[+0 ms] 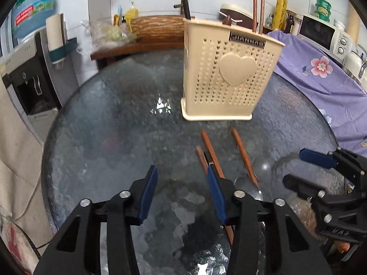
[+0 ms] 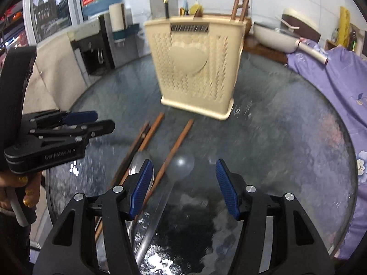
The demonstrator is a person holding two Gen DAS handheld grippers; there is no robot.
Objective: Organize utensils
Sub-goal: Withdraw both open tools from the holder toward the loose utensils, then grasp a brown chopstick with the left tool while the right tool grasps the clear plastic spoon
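The loose wooden chopsticks (image 1: 212, 153) are lying on the glass desk (image 1: 114, 126) just in front of the cream utensil holder (image 1: 227, 73), with a clear spoon (image 2: 181, 163) beside them. Two more chopsticks (image 1: 258, 9) are standing upright in the holder. I am holding my left fingers (image 1: 182, 184) spread wide over the desk, pinching nothing. My right fingers (image 2: 184, 176) are spread too, hovering above the spoon.

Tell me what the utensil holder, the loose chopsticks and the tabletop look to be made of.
Utensil holder: beige moulded plastic, judging by its even matte colour, punched heart holes and raised heart. Loose chopsticks: probably wood, reddish-brown and matte with no shine; lacquered bamboo is possible. Tabletop: likely textured glass, dark and glossy, with bright mottled reflections.
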